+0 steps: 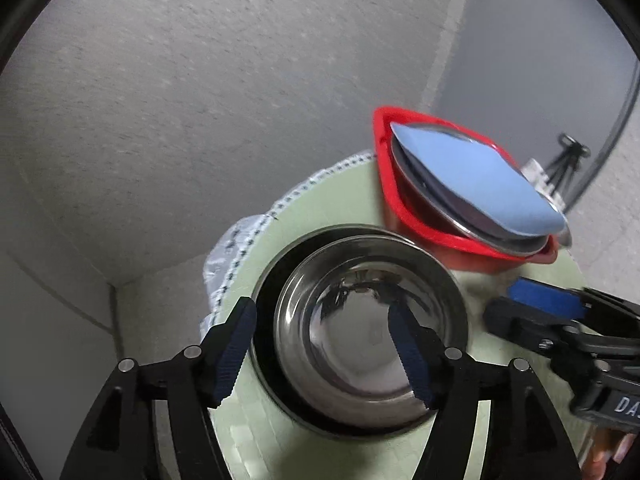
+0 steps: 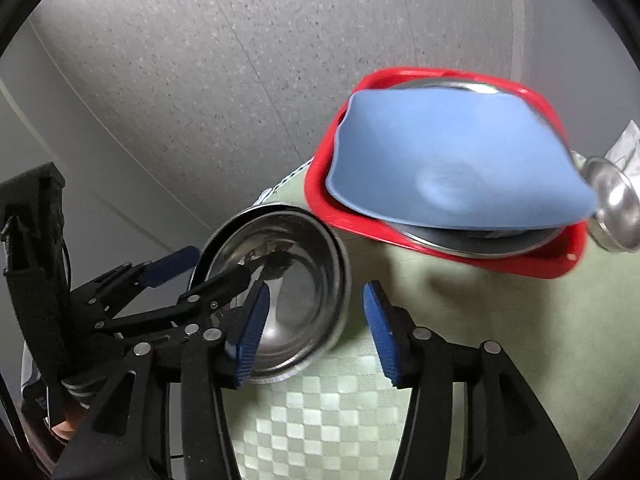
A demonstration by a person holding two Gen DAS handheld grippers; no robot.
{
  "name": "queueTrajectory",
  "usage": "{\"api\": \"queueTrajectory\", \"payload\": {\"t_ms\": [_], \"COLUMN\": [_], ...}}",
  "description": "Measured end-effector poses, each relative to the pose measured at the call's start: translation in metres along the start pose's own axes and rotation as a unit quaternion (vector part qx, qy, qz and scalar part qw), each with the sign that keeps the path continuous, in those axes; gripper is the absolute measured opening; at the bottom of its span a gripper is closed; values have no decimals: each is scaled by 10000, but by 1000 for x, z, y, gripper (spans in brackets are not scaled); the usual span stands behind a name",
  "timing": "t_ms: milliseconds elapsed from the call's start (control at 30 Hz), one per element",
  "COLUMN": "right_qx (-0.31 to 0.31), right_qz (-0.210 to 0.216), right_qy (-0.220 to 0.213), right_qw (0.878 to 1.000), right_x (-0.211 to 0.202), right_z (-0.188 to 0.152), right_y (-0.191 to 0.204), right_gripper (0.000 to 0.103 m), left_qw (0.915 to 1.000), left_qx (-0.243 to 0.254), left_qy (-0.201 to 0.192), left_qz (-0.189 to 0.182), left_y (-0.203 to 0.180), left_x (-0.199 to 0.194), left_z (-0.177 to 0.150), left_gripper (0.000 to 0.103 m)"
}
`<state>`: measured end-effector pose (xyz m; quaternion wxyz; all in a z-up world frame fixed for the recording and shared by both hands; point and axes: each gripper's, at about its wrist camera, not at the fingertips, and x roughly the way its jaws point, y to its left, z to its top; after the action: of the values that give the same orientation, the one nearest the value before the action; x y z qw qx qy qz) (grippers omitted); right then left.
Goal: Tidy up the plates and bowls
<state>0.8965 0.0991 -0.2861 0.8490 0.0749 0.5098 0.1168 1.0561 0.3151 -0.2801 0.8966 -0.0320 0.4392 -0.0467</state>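
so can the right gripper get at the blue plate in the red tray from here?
Probably yes. The right gripper is open and holds nothing, and the blue plate lies on top of the red tray stack, its near edge overhanging. Only bare green tablecloth lies between; the steel bowl sits off to the side.

Steel bowl (image 1: 360,332) upright; blue plate (image 1: 480,184) tilted in red tub (image 1: 386,168).

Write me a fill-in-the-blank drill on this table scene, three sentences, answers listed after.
1. The blue plate lies tilted on top of the dishes in the ____ tray.
2. The steel bowl stands on a pale ____ tablecloth.
3. Both the left gripper and the right gripper have their jaws ____, pressing on nothing.

Missing words: red; green; open
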Motion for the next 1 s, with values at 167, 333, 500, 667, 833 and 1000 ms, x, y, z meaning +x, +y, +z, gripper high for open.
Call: {"api": "queueTrajectory", "payload": {"t_ms": [167, 333, 500, 667, 833, 1000], "right_qx": [-237, 14, 446, 867, 1255, 1560], "right_qz": [64, -174, -433, -651, -564, -222], "right_qy": [-299, -633, -872, -1033, -781, -395], "right_qw": [9993, 9978, 9943, 9887, 9874, 9867], "right_x": [-52, -109, -138, -148, -109, -56], "right_z": [-22, -34, -30, -16, 3, 14], "right_y": [-31, -108, -183, -257, -312, -342], "right_gripper": [54, 61, 61, 62, 63, 63], "left_qw": [9977, 9941, 9928, 9923, 9959, 9959], "left_qx": [-235, -223, -32, 136, 113, 258], "left_qy": [-613, -1059, -1179, -1230, -894, -699], "left_qz": [143, -71, -223, -90, 8, 507], "left_y": [-40, -115, -194, -264, -320, -348], "left_x": [-46, -74, -72, -50, -1, 44], "left_z": [-13, -21, -11, 5, 23, 49], "left_gripper": [76, 84, 84, 84, 84, 84]}}
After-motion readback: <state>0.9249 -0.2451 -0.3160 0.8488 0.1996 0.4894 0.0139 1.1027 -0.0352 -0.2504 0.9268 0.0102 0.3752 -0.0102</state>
